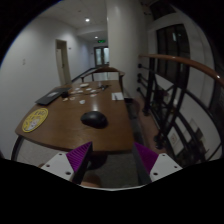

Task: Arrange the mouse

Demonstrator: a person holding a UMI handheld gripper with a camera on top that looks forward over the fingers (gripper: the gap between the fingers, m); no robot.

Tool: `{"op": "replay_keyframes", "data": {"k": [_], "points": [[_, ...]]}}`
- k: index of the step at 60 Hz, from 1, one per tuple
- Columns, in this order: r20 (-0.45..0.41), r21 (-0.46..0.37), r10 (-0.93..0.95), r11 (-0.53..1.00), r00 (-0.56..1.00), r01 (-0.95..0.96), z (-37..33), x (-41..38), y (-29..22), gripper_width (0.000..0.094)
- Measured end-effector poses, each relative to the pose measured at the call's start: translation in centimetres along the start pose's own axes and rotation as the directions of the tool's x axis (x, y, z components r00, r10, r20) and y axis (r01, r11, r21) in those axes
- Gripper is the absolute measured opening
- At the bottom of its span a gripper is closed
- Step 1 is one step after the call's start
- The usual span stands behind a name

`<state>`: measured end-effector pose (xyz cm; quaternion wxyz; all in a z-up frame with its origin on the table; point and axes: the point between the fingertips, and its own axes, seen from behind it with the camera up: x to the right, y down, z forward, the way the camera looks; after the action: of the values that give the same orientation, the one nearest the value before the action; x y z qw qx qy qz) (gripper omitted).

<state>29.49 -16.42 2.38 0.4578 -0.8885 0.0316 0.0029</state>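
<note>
A dark mouse (94, 118) lies on a brown wooden table (65, 128), near its right edge. My gripper (112, 157) is held above the table's near end, well short of the mouse. Its two fingers, with purple pads (78, 157), stand wide apart with nothing between them. The mouse lies ahead of the fingers and slightly towards the left one.
A round yellow and white plate-like object (34, 121) lies on the table's left side. A laptop (52, 96) and several small items (92, 90) lie further back. A railing with a wooden handrail (180, 64) runs along the right. A corridor (100, 50) lies beyond.
</note>
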Motion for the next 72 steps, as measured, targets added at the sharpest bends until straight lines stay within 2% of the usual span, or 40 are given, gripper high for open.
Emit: {"op": "replay_keyframes", "data": {"k": [3, 5, 9, 14, 19, 31, 34, 39, 47, 52, 56, 59, 66, 72], "points": [[0.052, -0.001, -0.014, 1.000, 0.999, 0.014, 1.7, -0.6, -0.4, 0.0813], [0.067, -0.002, -0.031, 1.000, 0.997, 0.031, 4.4, -3.2, -0.3, 0.0809], [0.091, -0.017, -0.068, 0.997, 0.994, 0.070, 7.5, -3.8, -0.4, 0.0817], [0.057, 0.045, -0.160, 0.986, 0.985, 0.158, 10.2, -5.0, -2.4, 0.0812], [0.089, 0.014, -0.120, 0.993, 0.989, 0.119, 12.5, -5.9, -3.4, 0.0794], [0.043, -0.010, -0.086, 0.996, 0.995, 0.086, 17.5, -4.6, -7.1, 0.0795], [0.027, -0.016, -0.066, 0.998, 0.997, 0.067, 18.4, -4.1, -7.7, 0.0762], [-0.020, -0.020, -0.037, 0.999, 0.999, 0.036, 19.1, -3.1, -8.2, 0.0515], [-0.044, -0.019, -0.010, 1.000, 0.999, 0.009, 19.0, -2.9, -8.1, 0.0389], [-0.071, -0.031, 0.000, 1.000, 0.997, -0.002, 18.2, -2.8, -8.1, 0.0361], [-0.108, 0.021, 0.013, 1.000, 0.994, -0.011, 16.3, -3.5, -10.0, 0.0361], [-0.103, 0.073, 0.022, 0.997, 0.994, -0.014, 14.3, -5.8, -12.4, 0.0361], [0.016, 0.241, 0.032, 0.970, 0.999, -0.035, 8.8, -16.9, -19.8, 0.0363], [0.074, 0.286, 0.058, 0.955, 0.996, -0.077, 6.6, -26.5, -22.6, 0.0372]]}}
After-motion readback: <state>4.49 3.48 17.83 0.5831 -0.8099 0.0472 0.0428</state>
